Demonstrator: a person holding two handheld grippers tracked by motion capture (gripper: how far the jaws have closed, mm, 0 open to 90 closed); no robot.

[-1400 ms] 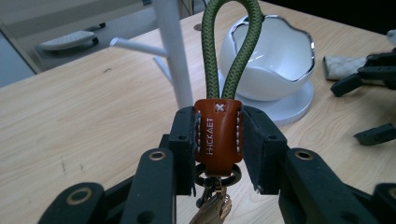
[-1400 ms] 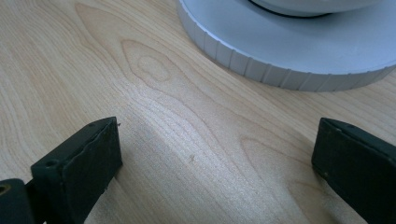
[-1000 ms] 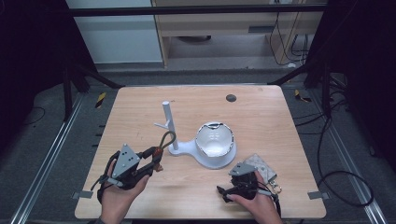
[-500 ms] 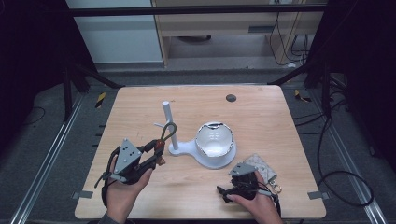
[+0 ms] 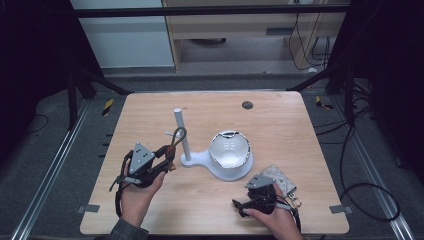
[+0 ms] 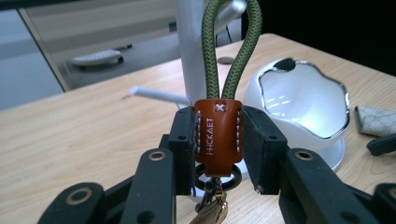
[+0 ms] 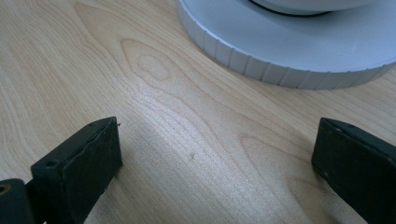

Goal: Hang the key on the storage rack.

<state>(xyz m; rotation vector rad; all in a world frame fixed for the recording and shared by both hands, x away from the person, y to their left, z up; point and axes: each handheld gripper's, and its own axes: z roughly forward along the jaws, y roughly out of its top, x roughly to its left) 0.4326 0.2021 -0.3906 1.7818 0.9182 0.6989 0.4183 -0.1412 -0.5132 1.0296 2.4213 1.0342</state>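
My left gripper (image 5: 168, 156) (image 6: 217, 122) is shut on a keychain (image 6: 217, 144): its brown leather tab is pinched between the pads, a green cord loop (image 6: 211, 56) rises above them and a metal ring hangs below. The loop (image 5: 178, 134) stands just in front of the white post (image 5: 181, 135) (image 6: 190, 56) of a stand, near its short side peg (image 6: 159, 95). A white bowl (image 5: 229, 150) (image 6: 299, 102) sits on the stand's round base (image 7: 280, 51). My right gripper (image 5: 241, 204) (image 7: 217, 158) rests open on the table by the front edge, nothing between its pads.
A patterned pouch (image 5: 278, 177) (image 6: 376, 120) lies right of the bowl, beside the right hand. A small dark disc (image 5: 247, 105) sits in the wooden tabletop (image 5: 280, 130) at the back. Dark frame rails and cables surround the table.
My left gripper has moved right and slightly down with the keychain, bringing the cord loop up to the white post. The right gripper has stayed where it was.
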